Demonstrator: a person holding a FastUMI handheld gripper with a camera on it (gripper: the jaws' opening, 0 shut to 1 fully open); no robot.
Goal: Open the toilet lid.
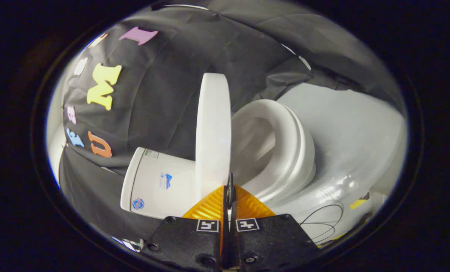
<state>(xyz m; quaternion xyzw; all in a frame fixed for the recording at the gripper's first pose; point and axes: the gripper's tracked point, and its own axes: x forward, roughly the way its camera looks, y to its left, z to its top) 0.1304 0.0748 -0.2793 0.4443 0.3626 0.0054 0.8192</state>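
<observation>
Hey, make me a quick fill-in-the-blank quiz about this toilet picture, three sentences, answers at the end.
1. The toilet lid is lifted off the ____, which lies flat on the bowl.
2. The gripper has its fingers ____ together, right at the lid's edge.
3. The white ____ sits behind the raised lid.

Missing words: seat; closed; tank

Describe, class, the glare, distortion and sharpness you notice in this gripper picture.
Gripper view: fisheye bends the raised toilet lid and seat into curves; bright glare streaks the glossy bowl; the closed fingers, just below the lid's edge, look soft, being so near.
</observation>
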